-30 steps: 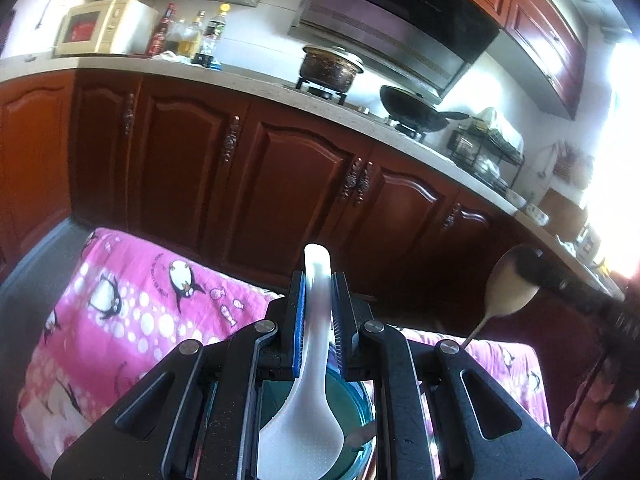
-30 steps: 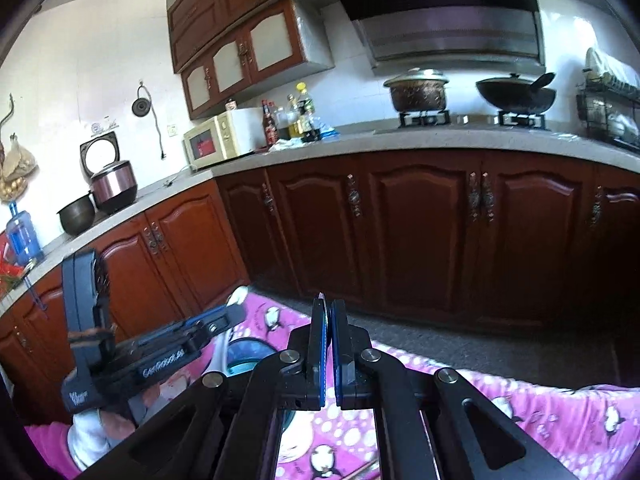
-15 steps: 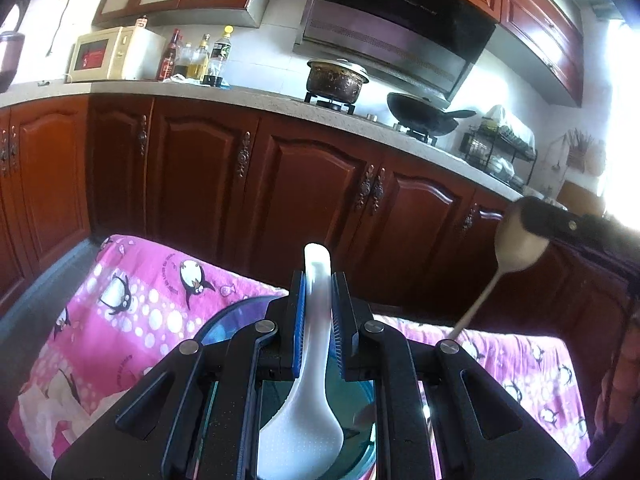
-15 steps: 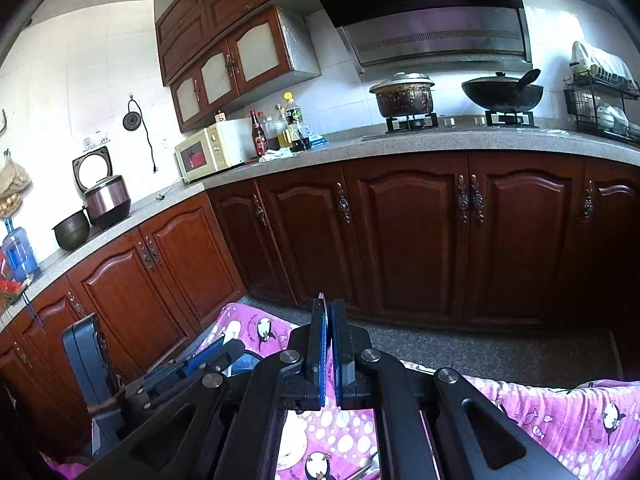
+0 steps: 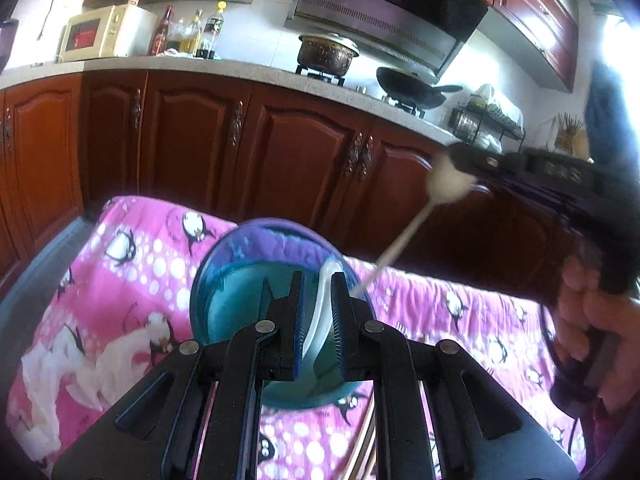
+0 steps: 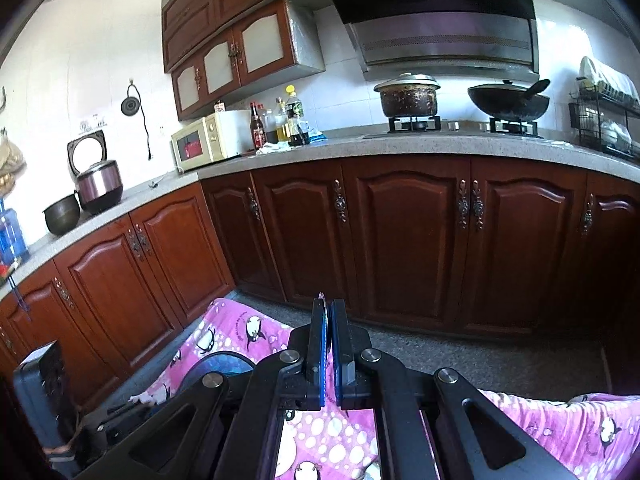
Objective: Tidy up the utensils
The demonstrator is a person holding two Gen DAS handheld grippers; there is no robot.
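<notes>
White plastic rice spoon (image 5: 320,312) leaning inside blue bowl (image 5: 224,276), wooden spoon (image 5: 436,196) held aloft, handle slanting toward bowl's rim

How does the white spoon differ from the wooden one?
The white spoon is broad white plastic; the wooden spoon is tan and thin-handled. The white spoon lies in the blue bowl, between the fingers of the left gripper; the wooden spoon hangs in the air, its head pinched by the right gripper. Both are long-handled spoons.
</notes>
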